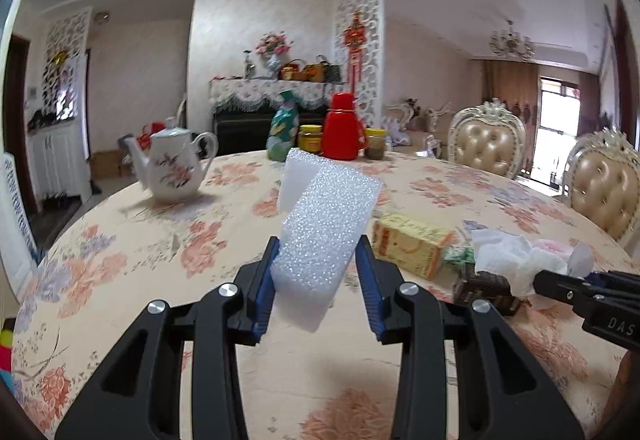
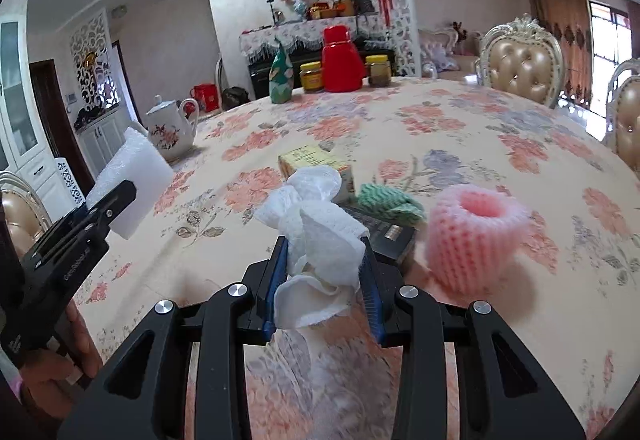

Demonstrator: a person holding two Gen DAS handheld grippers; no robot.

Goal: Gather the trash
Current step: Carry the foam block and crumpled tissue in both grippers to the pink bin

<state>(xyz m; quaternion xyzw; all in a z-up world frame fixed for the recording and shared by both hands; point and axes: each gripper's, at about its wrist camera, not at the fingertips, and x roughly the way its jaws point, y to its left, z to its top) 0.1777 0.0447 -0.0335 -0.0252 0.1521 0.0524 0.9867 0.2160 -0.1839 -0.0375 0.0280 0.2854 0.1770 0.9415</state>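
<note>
My left gripper (image 1: 318,252) is shut on a white foam block (image 1: 326,224), held above the flowered tablecloth (image 1: 160,240); the same foam block (image 2: 132,179) shows at the left of the right wrist view. My right gripper (image 2: 326,252) is shut on a crumpled white paper tissue (image 2: 320,228), lifted off the table. That tissue (image 1: 508,260) and the right gripper (image 1: 560,290) appear at the right of the left wrist view. On the table lie a yellow carton (image 2: 316,163), a dark box (image 2: 384,236), a green foam net (image 2: 388,201) and a pink foam net sleeve (image 2: 472,236).
A flowered teapot (image 1: 172,163) stands at the left. A red thermos (image 1: 342,127), two jars (image 1: 310,137) and a green bottle (image 1: 282,127) stand at the table's far edge. Two padded chairs (image 1: 486,141) sit at the right. A person's hand (image 2: 76,344) holds the left gripper.
</note>
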